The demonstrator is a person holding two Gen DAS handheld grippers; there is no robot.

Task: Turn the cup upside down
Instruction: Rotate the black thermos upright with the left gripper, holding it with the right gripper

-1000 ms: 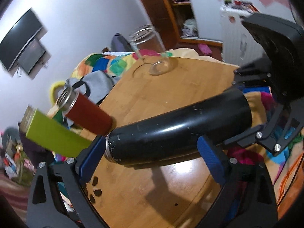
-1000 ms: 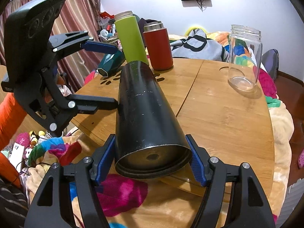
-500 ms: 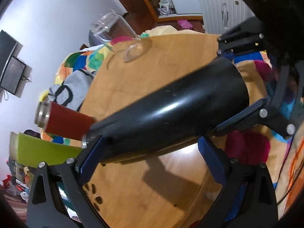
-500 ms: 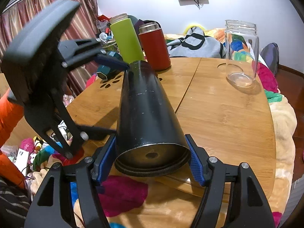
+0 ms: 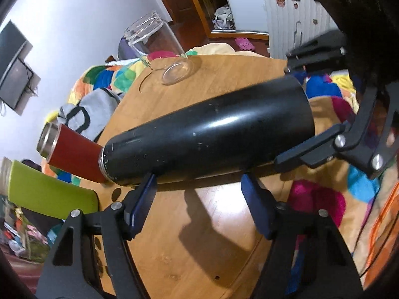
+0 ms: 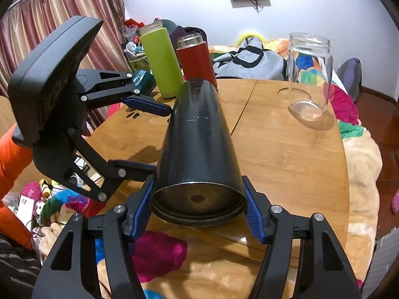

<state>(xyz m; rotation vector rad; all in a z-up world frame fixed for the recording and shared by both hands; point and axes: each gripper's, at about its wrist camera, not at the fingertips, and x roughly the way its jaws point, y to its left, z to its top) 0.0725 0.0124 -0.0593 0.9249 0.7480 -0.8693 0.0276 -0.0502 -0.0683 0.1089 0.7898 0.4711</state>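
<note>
1. The black tumbler cup (image 6: 199,147) lay roughly horizontal above the wooden table (image 6: 286,154), its long axis running toward 12 o'clock from the right hand-held gripper (image 6: 198,210), which pinched its wide base end.
2. The left hand-held gripper (image 5: 199,194) stood spread beneath the narrower mouth end, not visibly clamping.
3. The cup looked glossy, scuffed and tapered.
</note>
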